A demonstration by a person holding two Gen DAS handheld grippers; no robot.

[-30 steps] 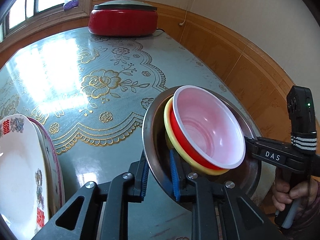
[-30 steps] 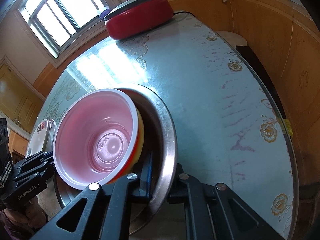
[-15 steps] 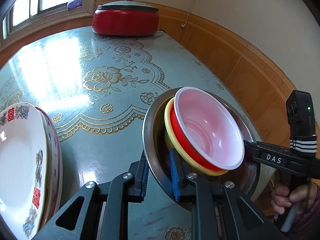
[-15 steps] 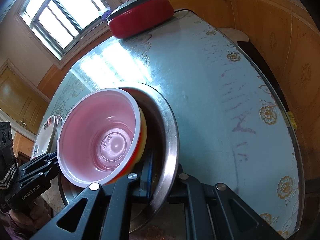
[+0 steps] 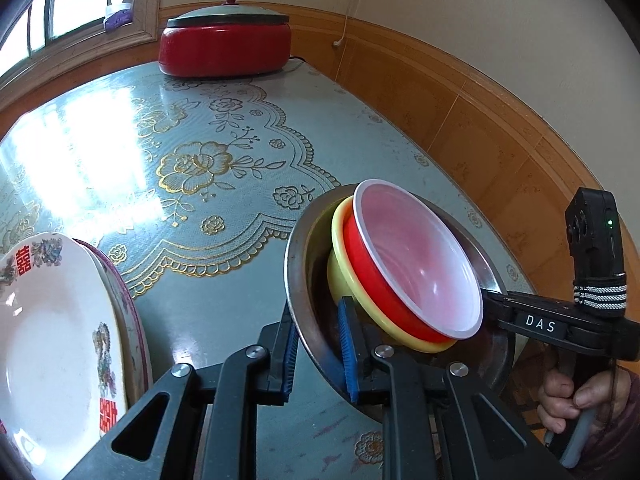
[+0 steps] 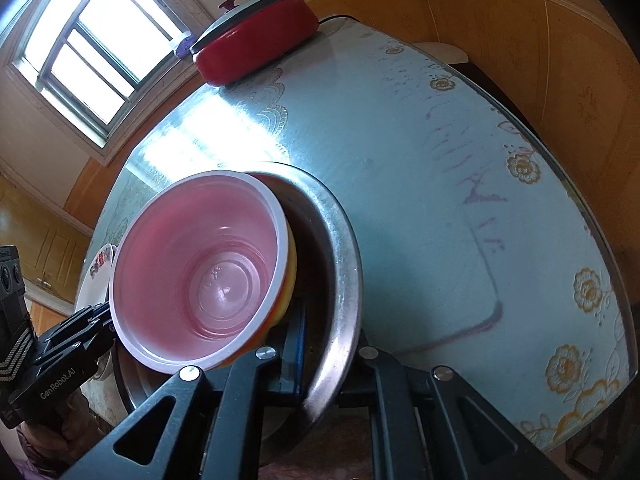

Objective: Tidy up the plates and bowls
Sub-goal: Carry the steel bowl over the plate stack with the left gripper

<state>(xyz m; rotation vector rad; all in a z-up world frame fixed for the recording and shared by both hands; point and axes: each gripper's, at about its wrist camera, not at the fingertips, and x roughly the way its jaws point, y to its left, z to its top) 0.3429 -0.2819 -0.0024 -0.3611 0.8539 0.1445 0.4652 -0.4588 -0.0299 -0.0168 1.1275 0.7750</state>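
Note:
A steel basin (image 5: 296,264) (image 6: 348,248) hangs tilted over the near part of the table. Nested in it are a yellow bowl (image 5: 338,248), a red bowl (image 5: 360,256) and, on top, a pale pink bowl (image 5: 416,264) (image 6: 200,264). My left gripper (image 5: 318,350) is shut on the basin's near rim, blue pads on both sides of the metal. My right gripper (image 6: 328,360) is shut on the opposite rim. Each shows in the other's view: the right gripper (image 5: 496,308) at the far side, the left gripper (image 6: 108,320) at the left.
A stack of white patterned plates (image 5: 52,340) (image 6: 94,276) lies on the blue flowered table (image 5: 224,300) left of the basin. A red lidded pot (image 5: 224,48) (image 6: 256,44) stands at the far edge under the window. A hand (image 5: 572,400) grips the right handle.
The basin with its bowls has shifted a little toward the plates, which now fill more of the left wrist view. Both grips on the rim are unchanged.

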